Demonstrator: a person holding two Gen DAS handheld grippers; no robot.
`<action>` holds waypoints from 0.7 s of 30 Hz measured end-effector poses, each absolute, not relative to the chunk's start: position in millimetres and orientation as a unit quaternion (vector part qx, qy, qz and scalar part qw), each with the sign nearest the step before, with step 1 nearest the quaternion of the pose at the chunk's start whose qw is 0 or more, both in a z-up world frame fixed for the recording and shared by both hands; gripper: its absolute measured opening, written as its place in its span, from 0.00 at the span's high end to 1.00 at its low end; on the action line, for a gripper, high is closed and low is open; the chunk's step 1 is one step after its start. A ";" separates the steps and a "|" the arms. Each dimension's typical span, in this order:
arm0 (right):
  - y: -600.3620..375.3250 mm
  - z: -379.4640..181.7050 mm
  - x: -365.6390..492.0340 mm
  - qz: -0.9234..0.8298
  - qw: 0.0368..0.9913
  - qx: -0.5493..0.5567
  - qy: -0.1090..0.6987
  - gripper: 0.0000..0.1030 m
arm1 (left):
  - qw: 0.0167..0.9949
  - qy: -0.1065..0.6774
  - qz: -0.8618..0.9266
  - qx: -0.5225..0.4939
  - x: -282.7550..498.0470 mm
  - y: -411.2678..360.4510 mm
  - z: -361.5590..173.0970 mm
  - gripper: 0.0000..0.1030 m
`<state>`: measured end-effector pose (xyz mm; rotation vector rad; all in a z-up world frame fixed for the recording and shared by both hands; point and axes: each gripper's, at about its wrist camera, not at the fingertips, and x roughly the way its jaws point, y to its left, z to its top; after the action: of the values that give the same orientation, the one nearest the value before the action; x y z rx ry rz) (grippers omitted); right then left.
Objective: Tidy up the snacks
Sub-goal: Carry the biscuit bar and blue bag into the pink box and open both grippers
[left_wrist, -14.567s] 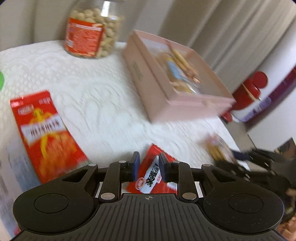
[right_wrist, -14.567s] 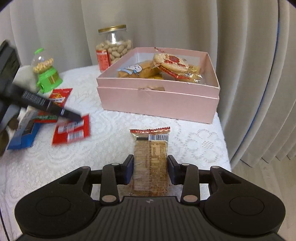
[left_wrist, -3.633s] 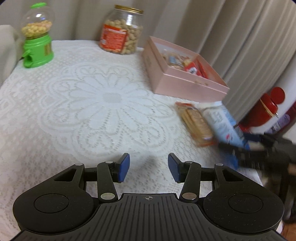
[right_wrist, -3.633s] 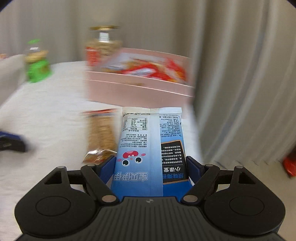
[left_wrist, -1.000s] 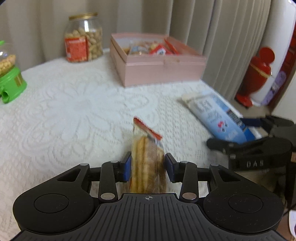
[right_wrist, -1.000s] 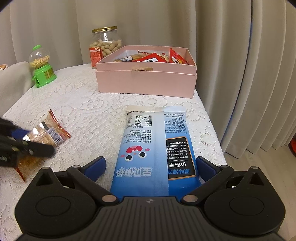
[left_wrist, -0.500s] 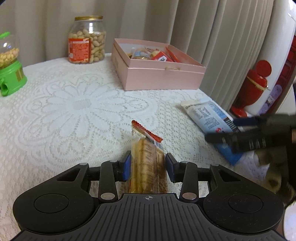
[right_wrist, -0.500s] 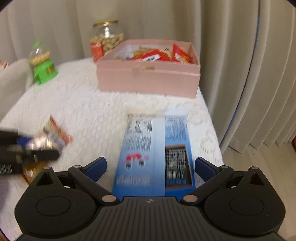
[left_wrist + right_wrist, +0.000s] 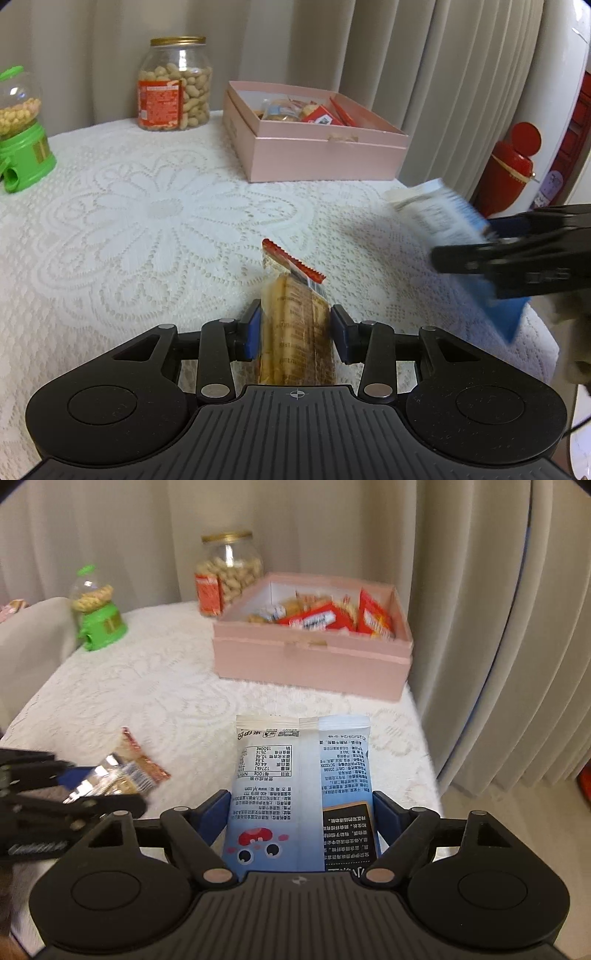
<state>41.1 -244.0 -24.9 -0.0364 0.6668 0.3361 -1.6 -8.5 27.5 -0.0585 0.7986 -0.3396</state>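
The left tool (image 9: 294,328) grips a clear-wrapped biscuit pack (image 9: 295,325) with a red serrated end, held above the lace-covered tabletop (image 9: 147,221), well short of the pink box (image 9: 325,155). The right tool (image 9: 300,814) clamps a blue-and-white snack bag (image 9: 301,794), printed back up, nearer the pink box, which holds red packets.

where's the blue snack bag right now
The blue snack bag is gripped in the right tool, held above the lace tablecloth near its right edge, short of the pink box.
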 end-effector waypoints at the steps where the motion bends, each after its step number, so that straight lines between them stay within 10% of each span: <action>1: -247.1 -20.5 32.4 0.162 0.935 -0.022 0.316 0.21 | 0.907 0.386 -0.164 -0.035 -3.1 -7.3 27.4 0.58; 11: -265.8 -2.8 -16.9 0.142 0.954 -0.036 0.261 0.21 | 0.906 0.378 -0.146 -0.122 -11.3 10.4 47.2 0.61; 21: -275.3 6.3 -9.0 0.160 0.959 -0.016 0.234 0.21 | 0.950 0.219 -0.183 -0.128 100.8 -5.3 199.7 0.59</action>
<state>-9.0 -275.3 6.3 -0.0333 0.4736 0.3237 100.8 -5.3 199.7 -0.2600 0.4462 -0.3729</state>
